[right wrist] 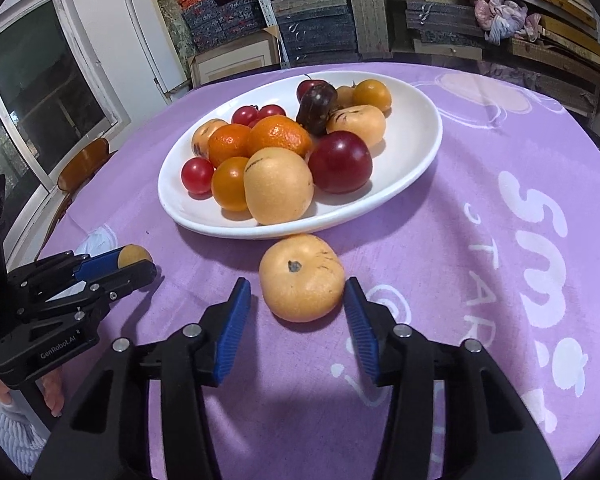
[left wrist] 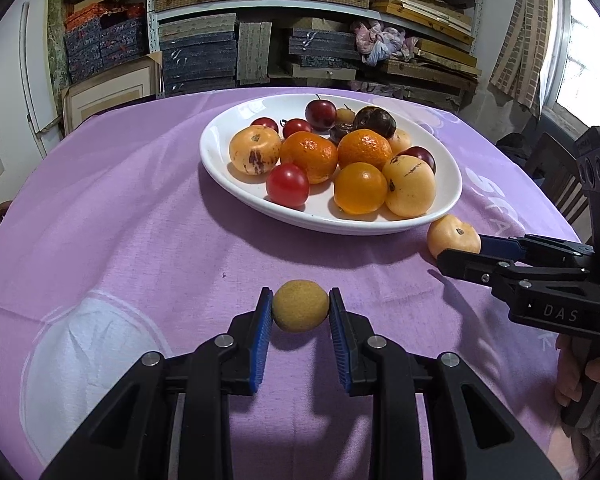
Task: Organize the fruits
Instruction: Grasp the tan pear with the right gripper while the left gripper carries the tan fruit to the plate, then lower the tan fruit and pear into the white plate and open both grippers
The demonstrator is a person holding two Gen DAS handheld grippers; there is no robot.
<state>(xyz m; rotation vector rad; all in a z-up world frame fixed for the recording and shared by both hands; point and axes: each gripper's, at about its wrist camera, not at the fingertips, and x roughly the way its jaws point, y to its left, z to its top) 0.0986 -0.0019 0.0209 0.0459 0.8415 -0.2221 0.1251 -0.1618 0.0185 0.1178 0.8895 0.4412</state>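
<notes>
A white oval plate [left wrist: 220, 152] on the purple tablecloth holds several fruits: oranges, red tomatoes, dark plums and pale yellow fruits. My left gripper [left wrist: 300, 308] is shut on a small brownish-yellow round fruit [left wrist: 300, 311], low over the cloth. It also shows in the right wrist view [right wrist: 134, 256]. My right gripper [right wrist: 298, 300] is open around a pale yellow-orange fruit [right wrist: 302, 278] that rests on the cloth just in front of the plate [right wrist: 420, 136]. Its right pad touches the fruit and the left pad stands apart. This fruit also shows in the left wrist view [left wrist: 453, 237].
The round table is covered by a purple cloth [left wrist: 120, 220] with white print. Shelves of stacked boxes [left wrist: 260, 20] stand behind the table. A wooden chair [right wrist: 82, 168] is at the left side and a window [right wrist: 40, 92] beyond it.
</notes>
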